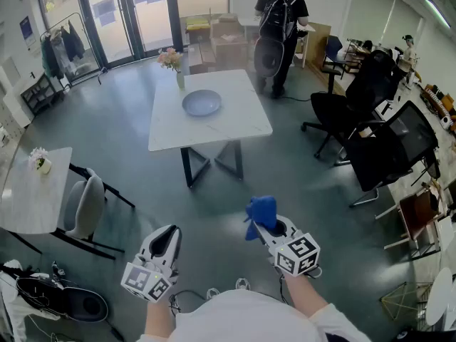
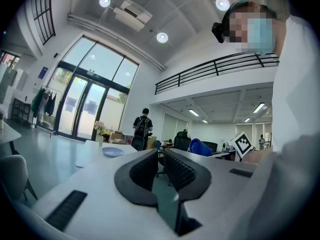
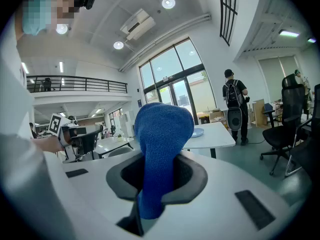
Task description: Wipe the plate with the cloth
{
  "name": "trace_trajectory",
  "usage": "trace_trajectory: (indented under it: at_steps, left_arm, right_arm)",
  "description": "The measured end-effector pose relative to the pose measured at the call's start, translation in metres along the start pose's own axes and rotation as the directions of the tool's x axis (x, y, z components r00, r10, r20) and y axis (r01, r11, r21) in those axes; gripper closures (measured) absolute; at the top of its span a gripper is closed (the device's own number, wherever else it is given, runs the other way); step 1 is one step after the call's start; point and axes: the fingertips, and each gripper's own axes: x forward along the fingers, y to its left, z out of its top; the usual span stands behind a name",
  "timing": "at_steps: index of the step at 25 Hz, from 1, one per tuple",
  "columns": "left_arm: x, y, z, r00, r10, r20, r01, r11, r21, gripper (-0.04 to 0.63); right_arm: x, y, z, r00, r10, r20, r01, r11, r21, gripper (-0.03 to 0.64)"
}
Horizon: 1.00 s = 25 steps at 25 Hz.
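Far across the floor, on the white worktop [image 1: 242, 123], lies the plate [image 1: 201, 102], a shallow pale-blue dish set flat beside a small vase of flowers [image 1: 173, 64]. Both tools are well apart from it, held low in front of the person.

The right tool [image 3: 160, 173] pinches the blue cloth [image 3: 162, 131] between its pads. A rounded wad of the cloth stands out past the jaws and a short tail hangs below them. The cloth looks soft, light and limp, a knitted or towelling weave that should bunch and give under pressure. The grip near its middle seems sensible, since the padded wad in front is what would meet the dish.

The left tool [image 2: 161, 168] has its jaws drawn almost together with nothing between them.

The plate looks rigid, smooth and probably breakable. On that slick worktop it is likely to skate under a sideways rub, so the free left tool could steady it at the near rim. The wiping pressure is best kept downward and gentle, away from the vase and the worktop's edge.
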Motion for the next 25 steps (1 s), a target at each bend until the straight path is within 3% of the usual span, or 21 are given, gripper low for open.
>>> trace_trajectory:
  at_steps: [15, 25]
  left_arm:
    - [0.029, -0.007, -0.029, 0.996, 0.084, -0.007, -0.084, 0.995, -0.058, 0.535]
    - [0.060, 0.051, -0.031, 0.995, 0.097, -0.017, -0.098, 0.992, -0.078, 0.535]
  right_arm:
    - [0.007, -0.038, -0.002, 0.995, 0.101, 0.025, -0.102, 0.994, 0.036, 0.532]
    - [0.067, -0.057, 0.006, 0.995, 0.103, 0.011, -0.104, 0.993, 0.052, 0.532]
